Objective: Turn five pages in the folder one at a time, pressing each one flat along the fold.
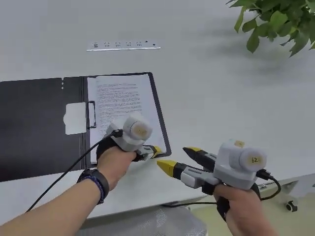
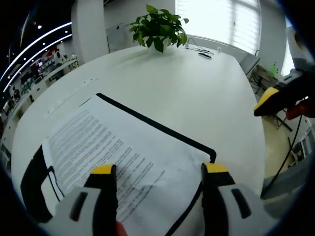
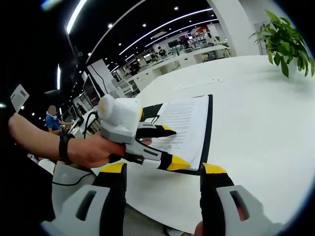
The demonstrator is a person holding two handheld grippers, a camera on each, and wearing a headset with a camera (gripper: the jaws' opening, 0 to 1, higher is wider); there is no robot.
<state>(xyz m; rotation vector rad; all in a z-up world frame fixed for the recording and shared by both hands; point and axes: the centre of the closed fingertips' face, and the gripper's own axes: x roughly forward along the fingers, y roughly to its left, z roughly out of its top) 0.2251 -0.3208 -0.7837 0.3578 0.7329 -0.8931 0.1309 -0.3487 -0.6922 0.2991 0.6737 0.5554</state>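
White table [image 1: 221, 98], leafy plant [image 1: 278, 19], bright window [image 2: 221, 19], ceiling lights [image 3: 78, 15]

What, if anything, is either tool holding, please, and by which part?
Nothing. The left tool is open over the page; the right tool is open beside the folder.

table [image 1: 221, 98], white | folder [image 1: 34, 132] open flat | power strip [image 1: 123, 45] beyond folder | plant [image 1: 275, 22] far right of folder

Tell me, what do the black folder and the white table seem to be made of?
Folder: likely plastic or coated board, matte black, smooth and flat. Table: probably laminate, white, matte, with no visible grain; what lies underneath cannot be told.
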